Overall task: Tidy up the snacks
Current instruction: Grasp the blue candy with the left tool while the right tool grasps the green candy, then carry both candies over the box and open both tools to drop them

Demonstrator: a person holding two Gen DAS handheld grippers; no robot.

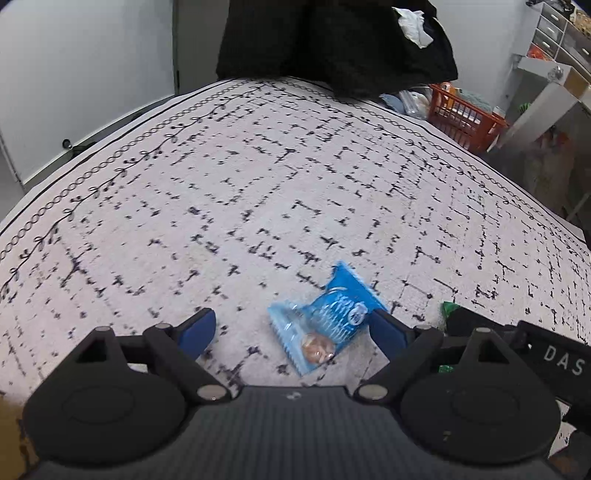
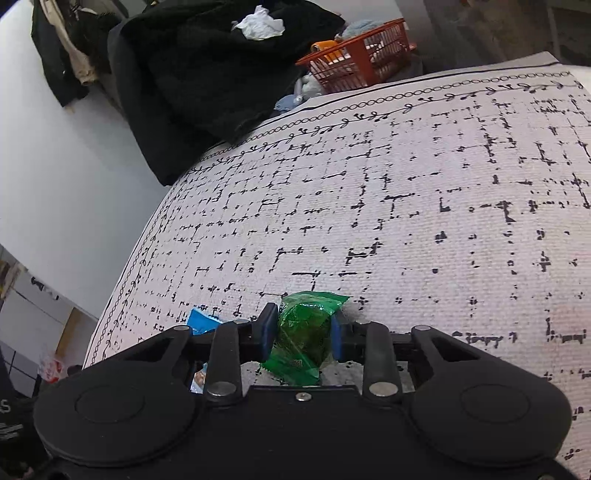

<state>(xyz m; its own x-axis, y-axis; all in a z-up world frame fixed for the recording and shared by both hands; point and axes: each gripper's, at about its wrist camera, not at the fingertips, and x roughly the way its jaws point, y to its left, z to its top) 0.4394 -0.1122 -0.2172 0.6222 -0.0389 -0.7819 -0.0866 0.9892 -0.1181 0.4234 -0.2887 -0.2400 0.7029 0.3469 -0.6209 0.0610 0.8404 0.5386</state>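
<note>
A blue snack packet (image 1: 325, 321) lies on the patterned tablecloth (image 1: 258, 192) between the wide-spread fingers of my left gripper (image 1: 295, 326), which is open and low over it. Its right finger (image 1: 388, 328) touches the packet's edge. My right gripper (image 2: 303, 325) is shut on a green snack packet (image 2: 304, 332) just above the cloth (image 2: 406, 203). A corner of the blue packet (image 2: 201, 320) shows to the left in the right wrist view. A bit of the green packet (image 1: 448, 308) and the right gripper's black body (image 1: 517, 343) show at the right in the left wrist view.
A black garment (image 1: 332, 40) with a white crumpled tissue (image 1: 415, 22) lies at the table's far edge. An orange basket (image 1: 465, 114) with items stands beyond the far right corner. White drawers and shelves (image 1: 554, 48) are at the far right.
</note>
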